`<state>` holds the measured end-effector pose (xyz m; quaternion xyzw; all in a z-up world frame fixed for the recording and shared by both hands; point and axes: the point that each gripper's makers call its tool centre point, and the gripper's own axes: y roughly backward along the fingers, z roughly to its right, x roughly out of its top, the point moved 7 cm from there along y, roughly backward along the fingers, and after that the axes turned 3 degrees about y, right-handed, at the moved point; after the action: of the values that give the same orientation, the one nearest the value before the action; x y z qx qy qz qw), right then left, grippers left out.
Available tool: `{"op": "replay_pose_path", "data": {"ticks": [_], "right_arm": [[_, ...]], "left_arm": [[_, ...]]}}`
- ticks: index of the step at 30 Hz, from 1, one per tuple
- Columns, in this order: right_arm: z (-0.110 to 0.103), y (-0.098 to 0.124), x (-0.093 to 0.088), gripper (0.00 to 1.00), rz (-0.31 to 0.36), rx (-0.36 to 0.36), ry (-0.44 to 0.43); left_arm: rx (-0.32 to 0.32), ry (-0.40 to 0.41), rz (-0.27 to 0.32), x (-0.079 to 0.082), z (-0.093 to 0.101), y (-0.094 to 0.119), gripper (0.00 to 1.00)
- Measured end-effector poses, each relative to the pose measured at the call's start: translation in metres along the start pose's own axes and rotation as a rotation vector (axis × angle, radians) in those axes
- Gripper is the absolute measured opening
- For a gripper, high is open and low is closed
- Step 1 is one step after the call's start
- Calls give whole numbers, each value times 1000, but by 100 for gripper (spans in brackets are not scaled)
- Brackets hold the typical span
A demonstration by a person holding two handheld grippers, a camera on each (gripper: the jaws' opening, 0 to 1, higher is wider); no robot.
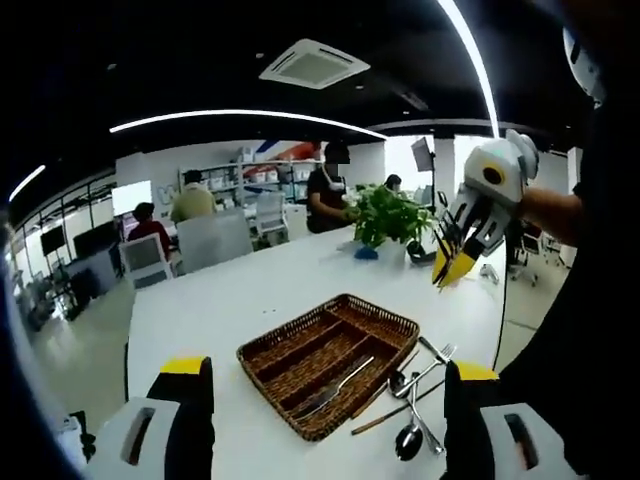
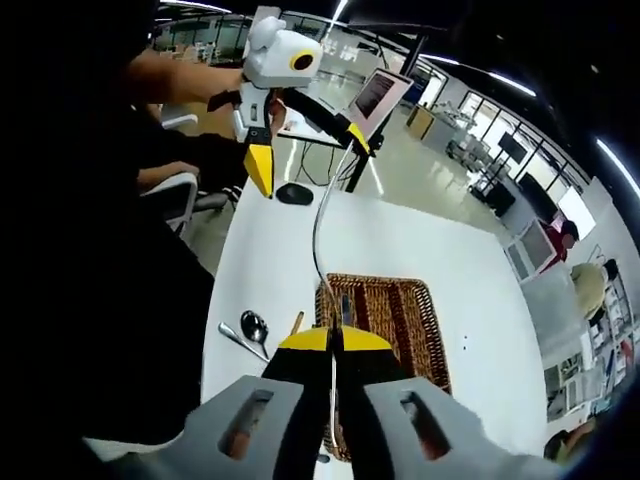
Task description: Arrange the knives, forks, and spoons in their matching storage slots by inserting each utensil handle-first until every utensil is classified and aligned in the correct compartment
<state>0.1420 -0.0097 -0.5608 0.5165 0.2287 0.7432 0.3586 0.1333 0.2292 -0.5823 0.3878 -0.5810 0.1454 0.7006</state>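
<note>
Brown wicker tray (image 1: 300, 352), slotted, sitting on a white table (image 1: 200, 310); one steel utensil (image 1: 335, 388) lying inside.
Right gripper (image 2: 333, 345) is clamping a thin utensil (image 2: 318, 235), its long axis running forward over the tray. Left gripper (image 1: 330, 385) is hanging wide open, loose spoons and forks (image 1: 415, 395) lying just beside the tray.

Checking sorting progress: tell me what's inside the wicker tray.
In the left gripper view the wicker tray holds one knife in a near slot; the other slots look bare. In the right gripper view, closed jaws cover its near end.
</note>
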Motion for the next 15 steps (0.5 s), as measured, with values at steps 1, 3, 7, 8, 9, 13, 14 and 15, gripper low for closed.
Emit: {"op": "replay_pose_path", "data": {"ticks": [1,3,7,8,9,13,14,15], "right_arm": [[0,1,1,0,-2,1,8],[2,3,4,0,-4,2,16],[6,7,10,0,-8,4,26],[7,7,10,0,-8,4,27],[7,7,11,0,-8,4,28],[8,5,12,0,-12,8,37],[9,5,12,0,-12,9,37],[10,4,11,0,-16,9,39]], "left_arm": [[9,6,-2,0,0,2,100],[16,16,-2,0,-1,7,100],[33,28,-1,1,-3,16,100],[35,29,1,1,-3,18,100],[38,31,3,1,-3,19,100],[40,54,13,2,-1,22,100],[43,52,16,3,-1,22,100],[46,48,14,3,-1,22,100]]}}
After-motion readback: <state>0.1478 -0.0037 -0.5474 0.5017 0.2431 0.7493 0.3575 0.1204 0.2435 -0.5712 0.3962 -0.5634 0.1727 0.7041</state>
